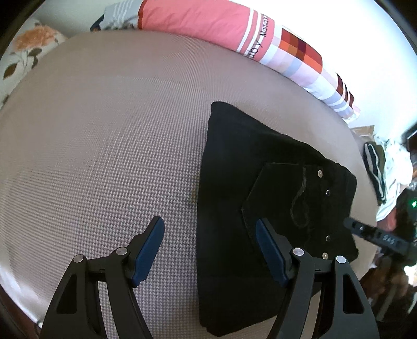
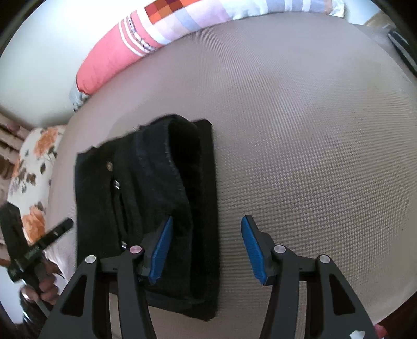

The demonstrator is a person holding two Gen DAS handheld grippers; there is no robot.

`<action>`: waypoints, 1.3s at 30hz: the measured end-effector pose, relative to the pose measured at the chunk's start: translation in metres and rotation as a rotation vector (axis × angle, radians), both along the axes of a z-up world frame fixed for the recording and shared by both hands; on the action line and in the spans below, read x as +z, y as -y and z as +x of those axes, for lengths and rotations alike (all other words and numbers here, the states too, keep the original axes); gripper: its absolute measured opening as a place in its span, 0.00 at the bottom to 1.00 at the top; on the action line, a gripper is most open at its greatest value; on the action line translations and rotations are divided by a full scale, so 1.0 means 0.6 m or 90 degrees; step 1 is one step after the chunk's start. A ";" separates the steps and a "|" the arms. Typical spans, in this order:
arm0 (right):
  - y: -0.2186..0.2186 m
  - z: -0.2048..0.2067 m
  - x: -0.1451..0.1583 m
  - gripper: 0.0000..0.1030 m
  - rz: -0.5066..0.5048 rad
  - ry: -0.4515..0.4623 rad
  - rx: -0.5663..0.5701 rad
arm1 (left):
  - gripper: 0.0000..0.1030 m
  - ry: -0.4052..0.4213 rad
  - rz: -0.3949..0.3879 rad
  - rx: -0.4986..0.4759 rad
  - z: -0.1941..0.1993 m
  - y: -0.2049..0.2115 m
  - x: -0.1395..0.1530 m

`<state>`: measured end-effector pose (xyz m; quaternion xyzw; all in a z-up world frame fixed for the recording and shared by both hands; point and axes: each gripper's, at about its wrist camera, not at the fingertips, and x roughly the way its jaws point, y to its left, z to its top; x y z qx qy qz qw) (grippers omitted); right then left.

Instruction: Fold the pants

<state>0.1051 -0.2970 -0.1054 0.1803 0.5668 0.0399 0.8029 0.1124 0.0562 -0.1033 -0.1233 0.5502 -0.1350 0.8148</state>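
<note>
Black pants [image 1: 247, 161] lie folded into a compact rectangle on the beige textured bed [image 1: 104, 130], with a back pocket and rivets facing up. My left gripper [image 1: 209, 220] hovers open over the pants' left edge, one blue pad above the bed and the other above the pocket. In the right wrist view the pants [image 2: 156, 169] show a thick rolled fold on top. My right gripper [image 2: 207, 217] is open above their right edge and grips nothing. Each gripper's tip shows at the other view's edge: the right gripper [image 1: 350, 223] and the left gripper [image 2: 66, 224].
A long pink and checkered bolster [image 1: 198, 18] lies along the far side of the bed by the wall. A floral pillow [image 2: 34, 182] sits at one end. Other clothes [image 1: 378, 167] are piled beyond the bed's edge. A hand [image 2: 44, 289] holds the left gripper's handle.
</note>
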 end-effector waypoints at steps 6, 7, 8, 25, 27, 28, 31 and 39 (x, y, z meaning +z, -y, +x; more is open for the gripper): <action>0.012 0.003 -0.012 0.49 0.044 0.006 0.013 | 0.71 -0.034 -0.036 -0.006 0.008 -0.003 -0.012; 0.015 0.004 -0.014 0.49 0.056 0.006 0.018 | 0.71 -0.039 -0.042 -0.008 0.009 -0.003 -0.014; 0.018 0.005 -0.016 0.49 0.066 0.008 0.021 | 0.71 -0.045 -0.051 -0.011 0.011 -0.002 -0.017; 0.061 0.033 -0.061 0.41 0.305 0.000 0.114 | 0.70 -0.121 -0.215 -0.057 0.047 -0.016 -0.045; 0.062 0.038 -0.063 0.41 0.317 0.000 0.117 | 0.70 -0.125 -0.235 -0.062 0.051 -0.017 -0.048; 0.063 0.041 -0.065 0.41 0.326 -0.001 0.118 | 0.70 -0.127 -0.247 -0.064 0.054 -0.018 -0.050; 0.072 0.043 -0.070 0.41 0.345 -0.004 0.124 | 0.70 -0.146 -0.284 -0.058 0.064 -0.023 -0.057; 0.071 0.058 -0.075 0.39 0.377 -0.018 0.154 | 0.69 -0.163 -0.318 -0.115 0.088 -0.011 -0.063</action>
